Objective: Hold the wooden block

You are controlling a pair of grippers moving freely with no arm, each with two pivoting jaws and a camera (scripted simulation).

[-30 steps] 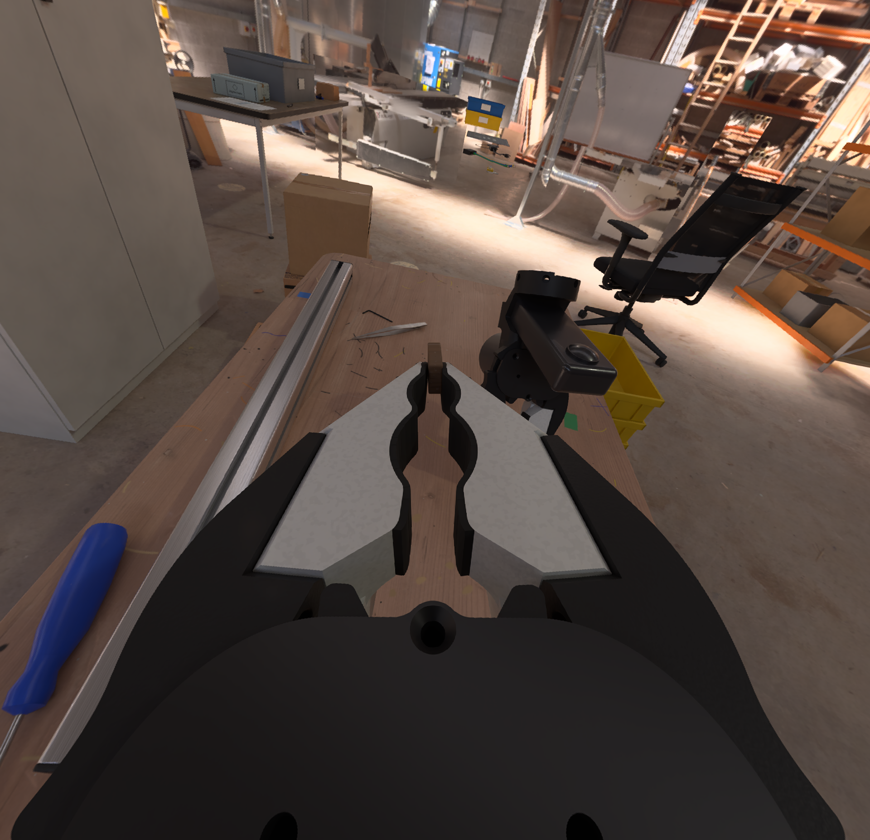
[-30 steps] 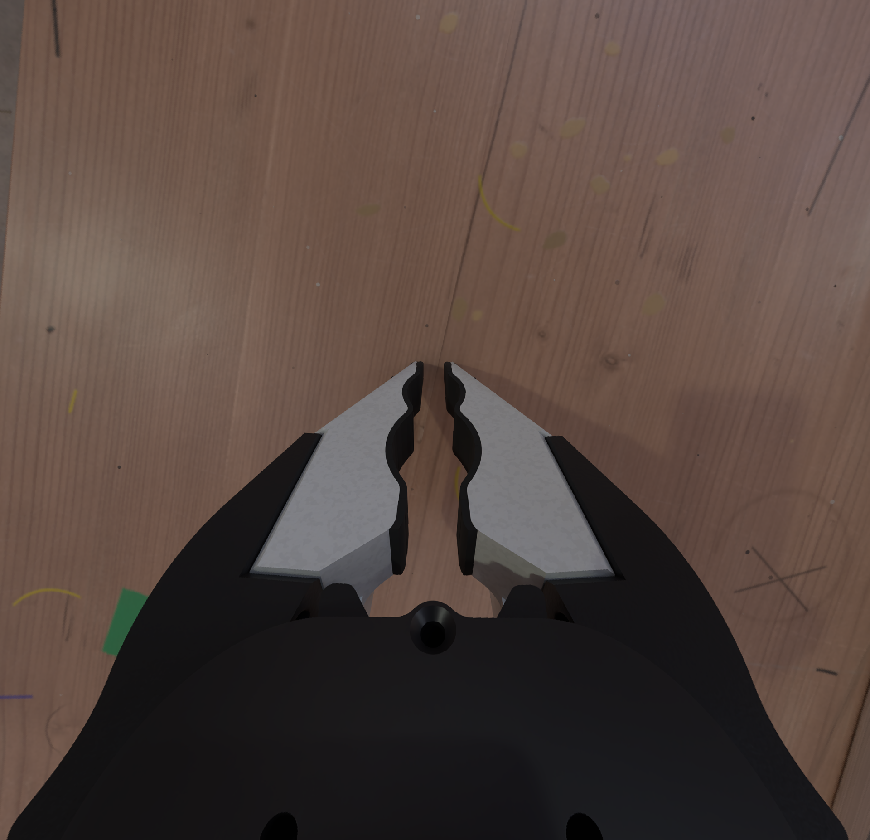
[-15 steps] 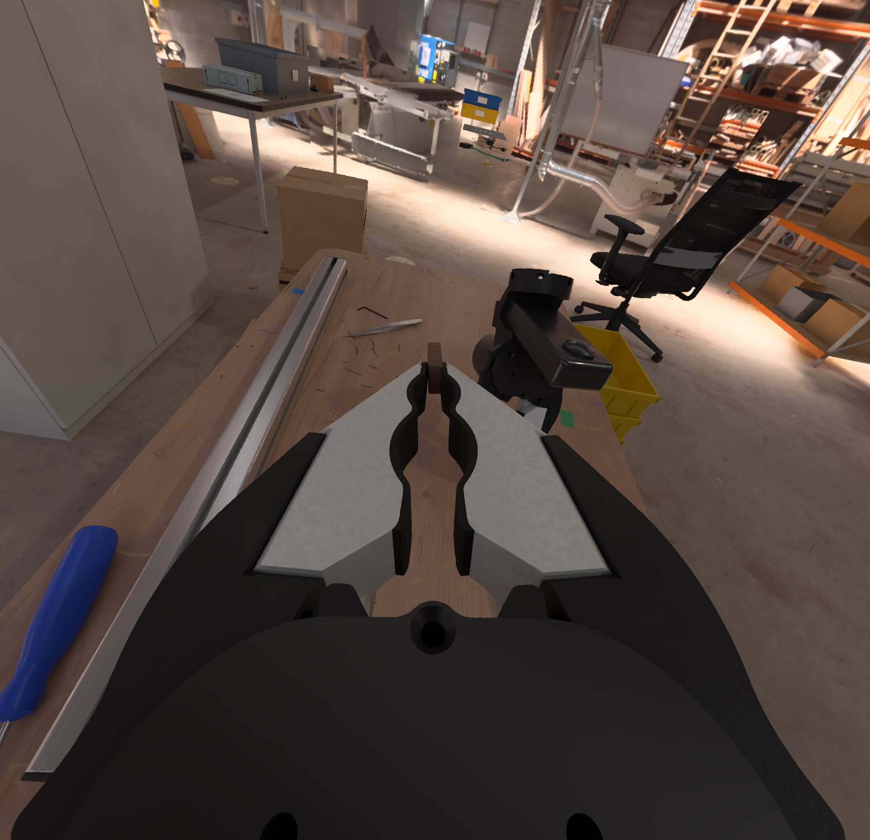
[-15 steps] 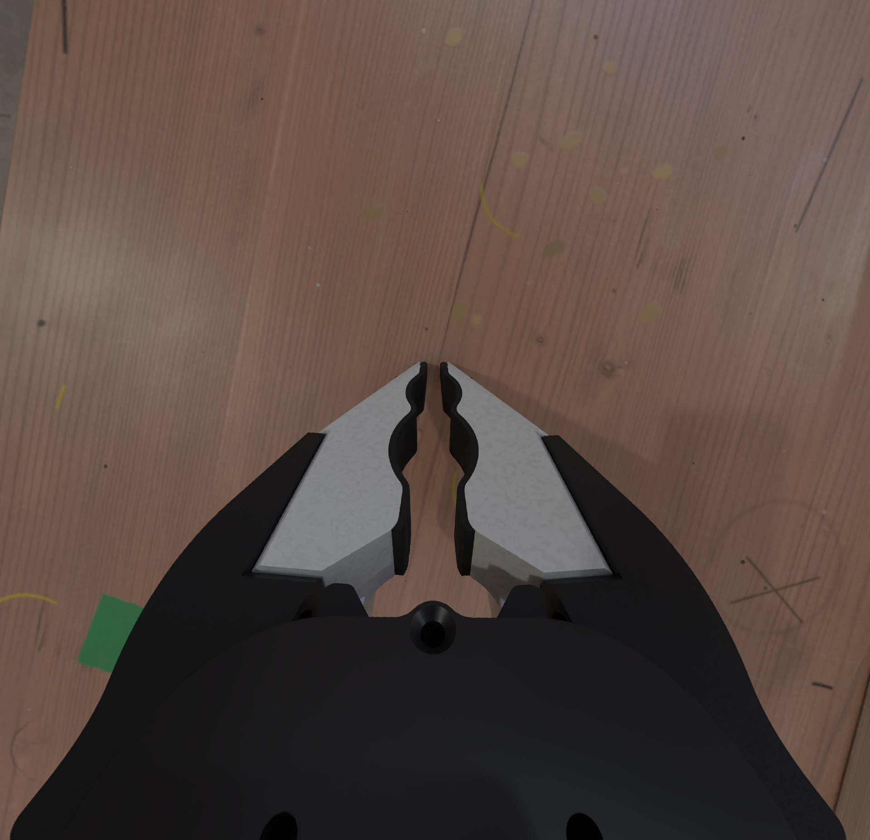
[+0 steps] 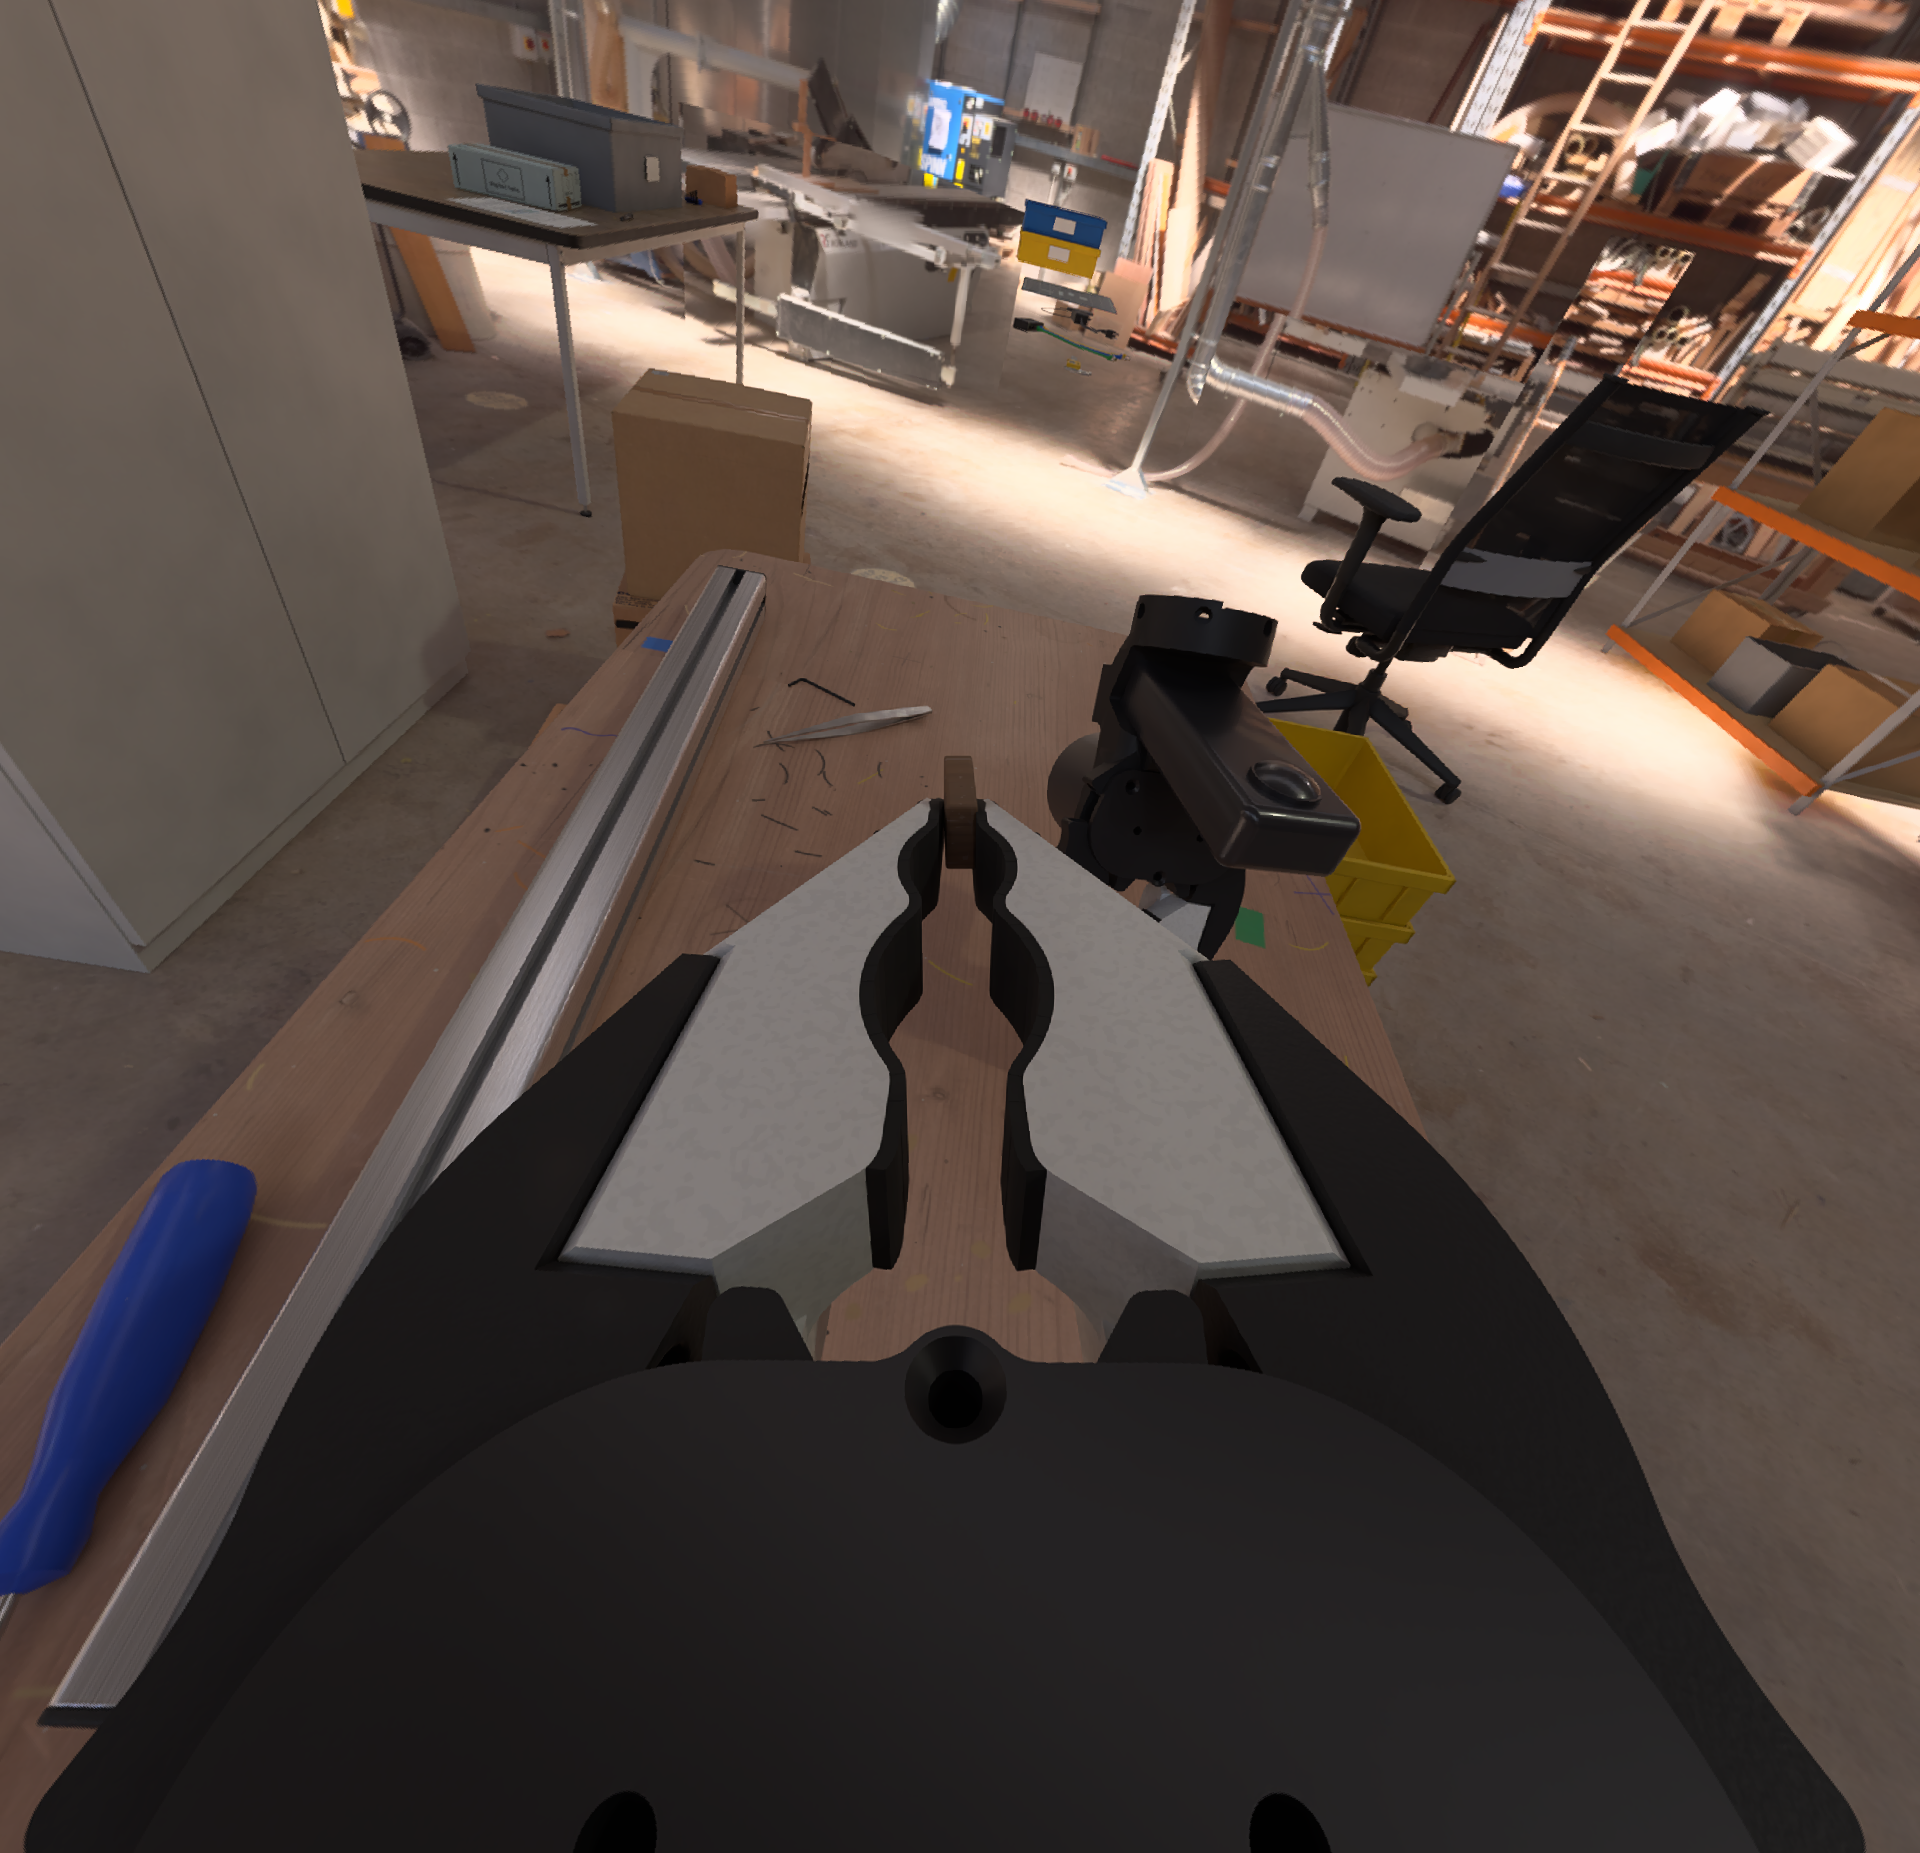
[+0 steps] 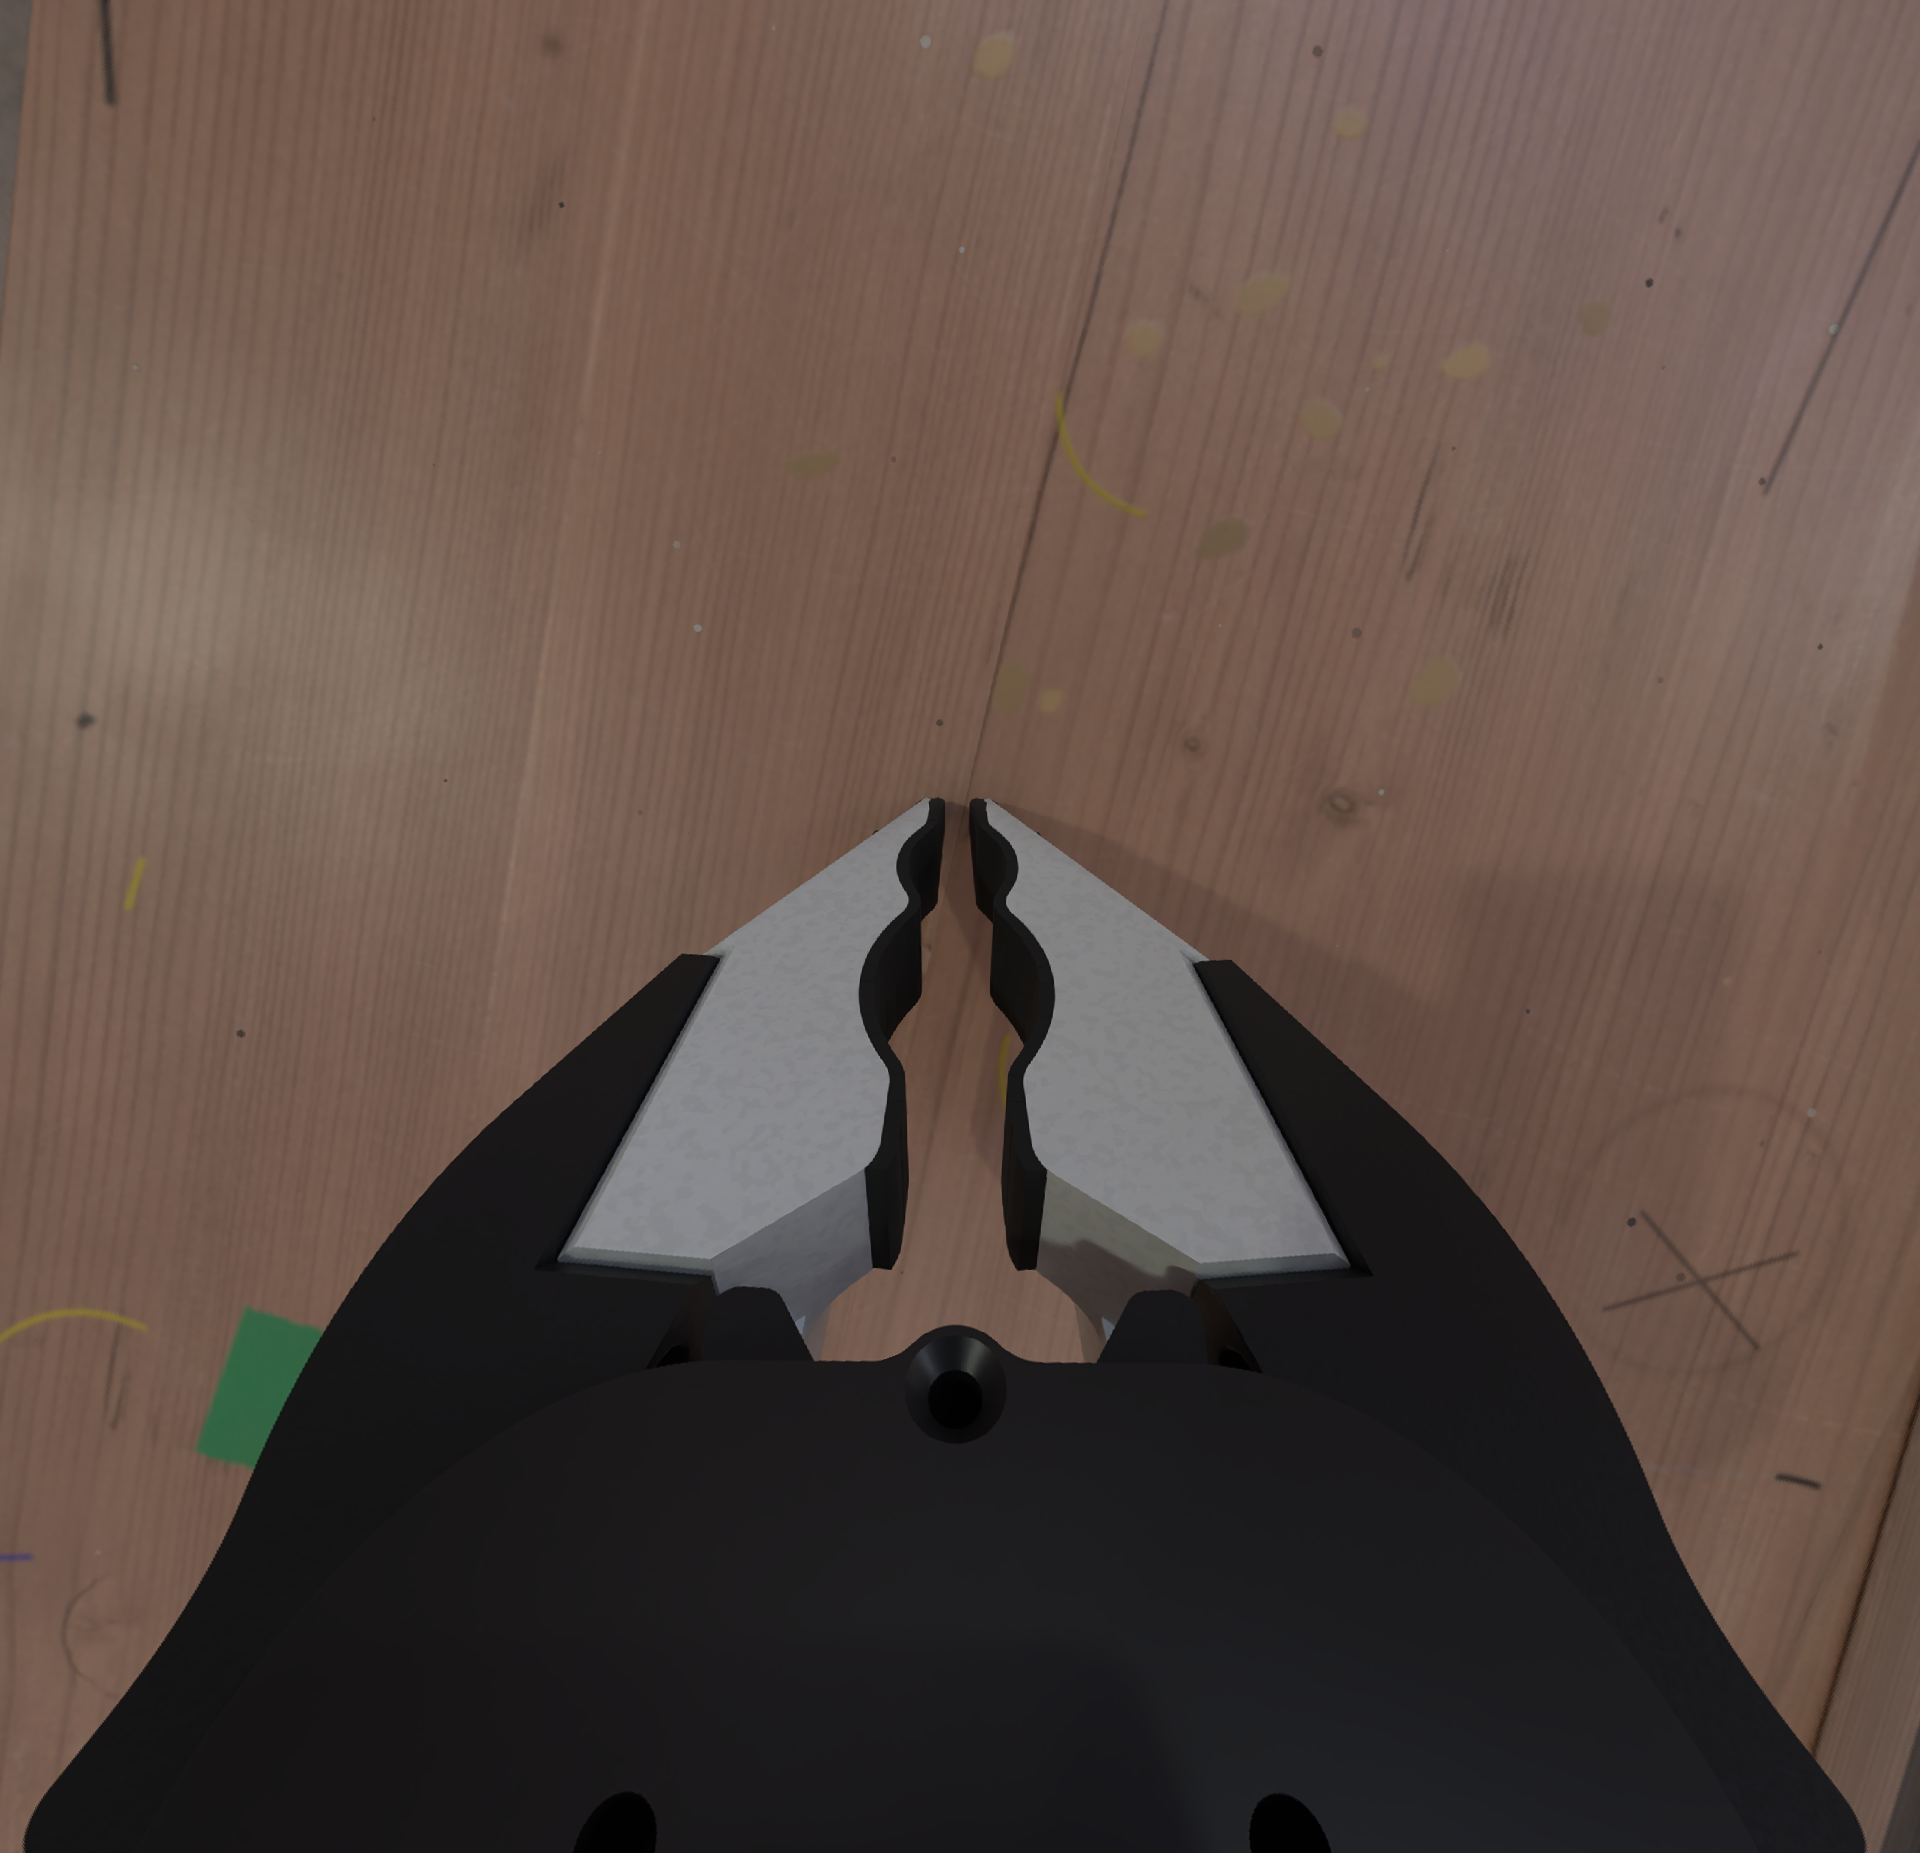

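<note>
My left gripper (image 5: 958,829) is shut on a small dark wooden block (image 5: 960,814), which stands upright between the fingertips above the wooden workbench (image 5: 935,660). The block's top pokes out past the tips. My right gripper (image 6: 955,814) is shut and empty, pointing straight down close to the bench top (image 6: 623,453). It also shows in the left wrist view (image 5: 1195,764) as a black body just right of the block, tips hidden.
A long metal rail (image 5: 582,920) runs along the bench's left side. A blue-handled screwdriver (image 5: 114,1356) lies left of it. Tweezers (image 5: 842,728) and a hex key (image 5: 821,689) lie farther ahead. A green tape patch (image 6: 255,1382) is on the bench. A yellow bin (image 5: 1371,847) and office chair (image 5: 1507,577) stand to the right.
My left gripper has drifted slightly with the block still held. My right gripper's tips have closed a little further and it has shifted slightly over the bench.
</note>
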